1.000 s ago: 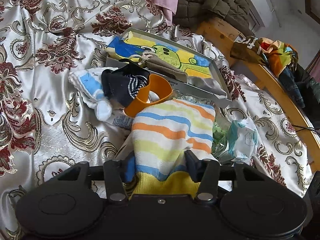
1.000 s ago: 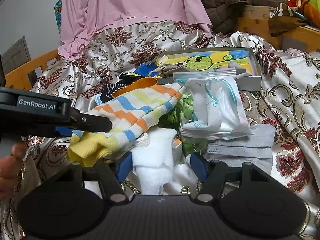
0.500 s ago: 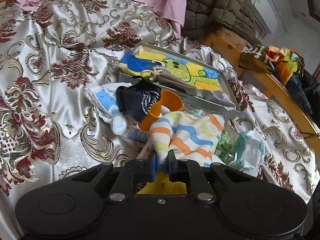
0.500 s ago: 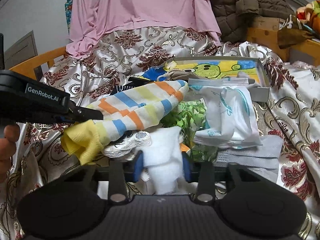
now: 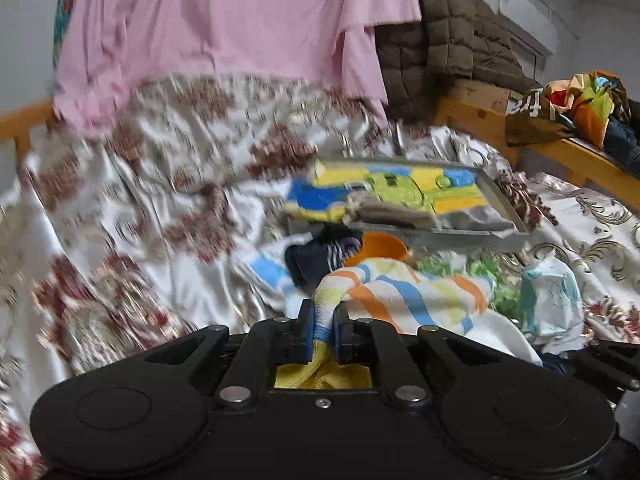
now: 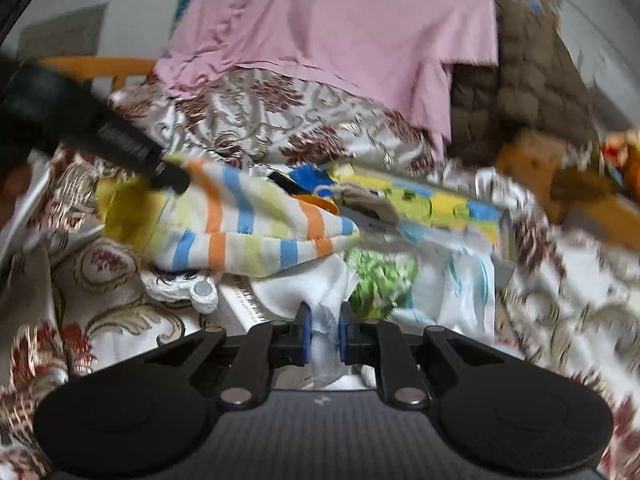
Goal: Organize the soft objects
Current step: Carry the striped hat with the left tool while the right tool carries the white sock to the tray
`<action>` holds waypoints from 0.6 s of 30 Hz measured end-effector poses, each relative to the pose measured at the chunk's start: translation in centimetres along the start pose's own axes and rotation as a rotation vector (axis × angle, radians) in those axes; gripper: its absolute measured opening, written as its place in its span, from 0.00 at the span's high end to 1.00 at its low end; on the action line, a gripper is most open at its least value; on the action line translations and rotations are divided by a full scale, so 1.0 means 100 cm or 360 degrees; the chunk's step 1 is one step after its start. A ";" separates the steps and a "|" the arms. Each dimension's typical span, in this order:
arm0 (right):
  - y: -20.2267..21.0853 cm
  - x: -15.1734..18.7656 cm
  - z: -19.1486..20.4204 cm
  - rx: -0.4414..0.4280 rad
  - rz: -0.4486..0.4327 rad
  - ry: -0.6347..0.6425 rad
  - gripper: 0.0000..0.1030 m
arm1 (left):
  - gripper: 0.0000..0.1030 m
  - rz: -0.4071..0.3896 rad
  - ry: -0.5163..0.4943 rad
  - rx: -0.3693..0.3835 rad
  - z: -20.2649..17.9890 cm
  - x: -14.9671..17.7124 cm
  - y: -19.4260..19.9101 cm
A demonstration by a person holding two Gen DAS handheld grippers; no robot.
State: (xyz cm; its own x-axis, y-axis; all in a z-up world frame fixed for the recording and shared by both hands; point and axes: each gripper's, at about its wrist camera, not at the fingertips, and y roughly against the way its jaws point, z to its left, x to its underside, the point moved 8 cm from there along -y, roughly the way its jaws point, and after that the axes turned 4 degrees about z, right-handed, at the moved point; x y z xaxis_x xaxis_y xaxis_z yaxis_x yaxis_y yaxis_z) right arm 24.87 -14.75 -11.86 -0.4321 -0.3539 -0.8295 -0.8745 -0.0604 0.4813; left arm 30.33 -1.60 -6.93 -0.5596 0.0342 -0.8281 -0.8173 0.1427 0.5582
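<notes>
A striped cloth (image 5: 404,300) with orange, blue and yellow bands and a yellow end lies over the pile on the bed. My left gripper (image 5: 323,322) is shut on its near end. In the right wrist view the same cloth (image 6: 248,232) hangs from the left gripper (image 6: 172,174), lifted at the left. My right gripper (image 6: 323,334) is closing its jaws, and its blue pads pinch a bunched white cloth (image 6: 312,288). Behind the pile stands a shallow grey box (image 5: 504,208) holding a cartoon-print cloth (image 5: 400,196).
A pink garment (image 5: 240,32) and a brown quilted jacket (image 5: 448,40) drape over the back. A wooden bed rail (image 5: 580,160) carries colourful clothes at the right. A dark sock (image 5: 316,260), an orange item (image 5: 380,246), green print fabric (image 6: 380,276) and a white-turquoise packet (image 5: 556,296) lie in the pile.
Both grippers went from open to closed: the left on the striped cloth, the right on the white cloth. Both views tilted up and rolled. The striped cloth's near end has risen.
</notes>
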 end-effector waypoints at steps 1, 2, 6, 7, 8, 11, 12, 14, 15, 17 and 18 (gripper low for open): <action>0.002 -0.001 0.003 0.0012 -0.0017 0.0030 0.86 | 0.91 -0.0036 -0.0020 -0.0024 -0.001 -0.003 0.004; 0.004 -0.002 0.006 0.0024 -0.0037 0.0057 0.86 | 0.91 -0.0069 -0.0032 -0.0042 -0.002 -0.005 0.008; 0.006 -0.004 0.008 0.0082 -0.0069 0.0104 0.86 | 0.91 -0.0177 -0.0010 -0.0087 0.001 -0.011 0.020; 0.006 -0.004 0.007 0.0103 -0.0065 0.0108 0.86 | 0.91 -0.0197 -0.0003 -0.0100 0.001 -0.012 0.022; 0.005 -0.003 0.005 0.0113 -0.0061 0.0104 0.86 | 0.91 -0.0217 0.0006 -0.0118 0.002 -0.012 0.023; 0.003 -0.003 0.000 0.0150 -0.0052 0.0096 0.86 | 0.91 -0.0244 0.0050 -0.0144 0.008 -0.013 0.026; 0.004 -0.003 -0.001 0.0159 -0.0060 0.0100 0.86 | 0.91 -0.0254 0.0069 -0.0151 0.011 -0.014 0.027; 0.006 -0.004 -0.001 0.0165 -0.0084 0.0113 0.86 | 0.91 -0.0282 0.0081 -0.0170 0.014 -0.015 0.030; 0.007 -0.005 0.000 0.0167 -0.0098 0.0124 0.86 | 0.91 -0.0302 0.0073 -0.0184 0.014 -0.017 0.033; 0.009 -0.007 0.001 0.0175 -0.0121 0.0144 0.86 | 0.91 -0.0350 0.0044 -0.0209 0.013 -0.021 0.038; 0.010 -0.008 0.000 0.0178 -0.0134 0.0148 0.86 | 0.91 -0.0379 0.0026 -0.0221 0.011 -0.023 0.041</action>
State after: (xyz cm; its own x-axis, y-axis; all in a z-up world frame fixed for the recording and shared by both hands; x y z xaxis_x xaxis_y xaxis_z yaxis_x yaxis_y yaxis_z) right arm 24.36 -14.53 -10.72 -0.3384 -0.4373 -0.8333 -0.9281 0.0087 0.3723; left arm 28.48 0.01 -2.78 -0.3507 -0.0003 -0.9365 -0.9364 0.0076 0.3507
